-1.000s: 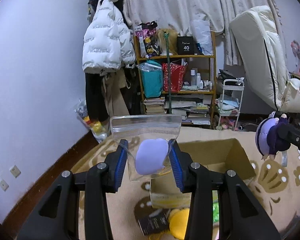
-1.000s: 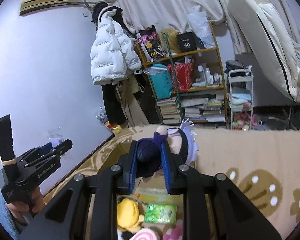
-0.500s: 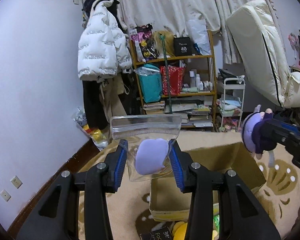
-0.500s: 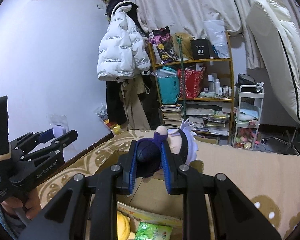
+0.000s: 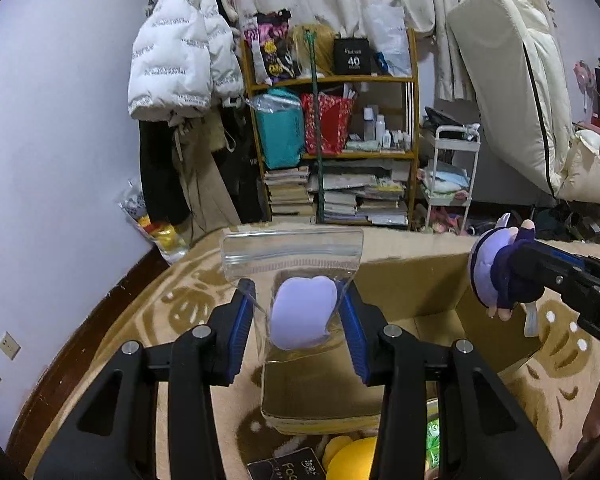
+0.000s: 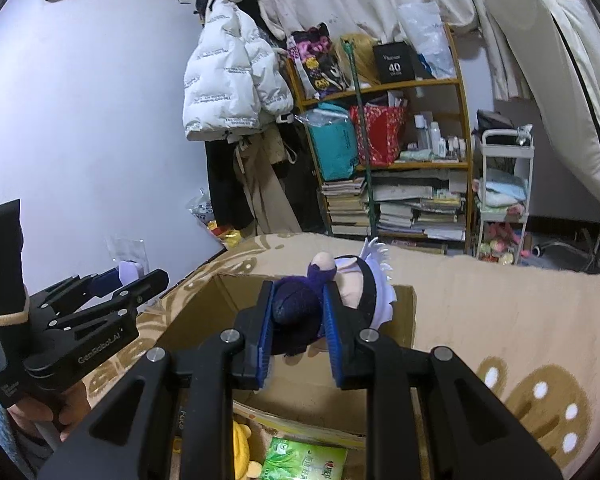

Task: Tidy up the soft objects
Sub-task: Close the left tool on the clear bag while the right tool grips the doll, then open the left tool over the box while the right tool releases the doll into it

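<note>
left gripper (image 5: pixel 298 322): we've got it clamped on the bagged pad (image 5: pixel 302 312), above the box (image 5: pixel 412 284)
right gripper (image 6: pixel 296 326): pinching the doll (image 6: pixel 340 292) over it
left to do: both drops, probably

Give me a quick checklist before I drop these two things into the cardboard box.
1. Left gripper clamped on the clear zip bag with the lilac plush: ok.
2. Right gripper clamped on the purple doll: ok.
3. Cardboard box open on top: ok.
4. Doll above the box opening: ok.
5. Bag above the opening: cannot tell.
6. Free room inside the box: cannot tell.
</note>
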Demonstrator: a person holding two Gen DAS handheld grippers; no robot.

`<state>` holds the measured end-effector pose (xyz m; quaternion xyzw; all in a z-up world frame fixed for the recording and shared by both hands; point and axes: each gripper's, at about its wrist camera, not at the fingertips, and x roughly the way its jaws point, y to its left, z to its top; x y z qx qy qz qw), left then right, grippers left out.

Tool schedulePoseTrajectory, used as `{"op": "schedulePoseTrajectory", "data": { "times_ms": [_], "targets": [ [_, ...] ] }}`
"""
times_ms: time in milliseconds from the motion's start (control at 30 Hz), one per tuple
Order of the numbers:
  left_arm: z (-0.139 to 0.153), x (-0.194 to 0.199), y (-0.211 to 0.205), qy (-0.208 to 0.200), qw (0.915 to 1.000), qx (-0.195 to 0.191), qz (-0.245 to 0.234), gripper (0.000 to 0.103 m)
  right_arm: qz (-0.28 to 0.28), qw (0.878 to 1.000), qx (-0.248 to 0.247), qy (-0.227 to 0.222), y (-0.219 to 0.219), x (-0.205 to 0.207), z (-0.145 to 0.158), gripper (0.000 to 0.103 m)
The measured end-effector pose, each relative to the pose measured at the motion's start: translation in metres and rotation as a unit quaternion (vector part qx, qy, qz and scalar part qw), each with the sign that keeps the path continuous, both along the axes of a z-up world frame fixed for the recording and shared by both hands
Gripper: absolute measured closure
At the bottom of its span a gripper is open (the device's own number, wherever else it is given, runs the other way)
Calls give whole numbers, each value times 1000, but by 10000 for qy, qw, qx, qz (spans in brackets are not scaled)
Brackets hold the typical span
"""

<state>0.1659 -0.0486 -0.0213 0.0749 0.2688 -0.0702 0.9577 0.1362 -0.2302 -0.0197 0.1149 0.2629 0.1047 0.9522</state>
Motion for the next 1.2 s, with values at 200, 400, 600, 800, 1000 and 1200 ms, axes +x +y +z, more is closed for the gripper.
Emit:
{"op": "schedulePoseTrajectory", "data": {
  "times_ms": [200, 400, 600, 800, 1000, 1200],
  "targets": [
    [-16, 6, 2, 330, 9994, -17, 43, 60, 16, 9993, 322, 206, -11, 8, -19, 78],
    [-26, 8, -1, 510, 9987, 59, -17, 57, 40, 9982, 478, 367, -14, 14, -33, 77],
    [-31, 8, -2, 583, 9981, 86, 160, 54, 95, 9975, 490, 508, -14, 16, -41, 76],
    [-32, 12, 2, 639, 9977, 77, 220, 49, 120, 9972, 389, 626, -11, 19, -45, 73],
    [-27, 8, 3, 575, 9981, 146, 181, 29, 132, 9966, 398, 707, -12, 18, -49, 72],
    [-19, 1, 8, 574, 9981, 121, 203, 18, 108, 9974, 394, 590, -11, 10, -39, 50]
  ]
}}
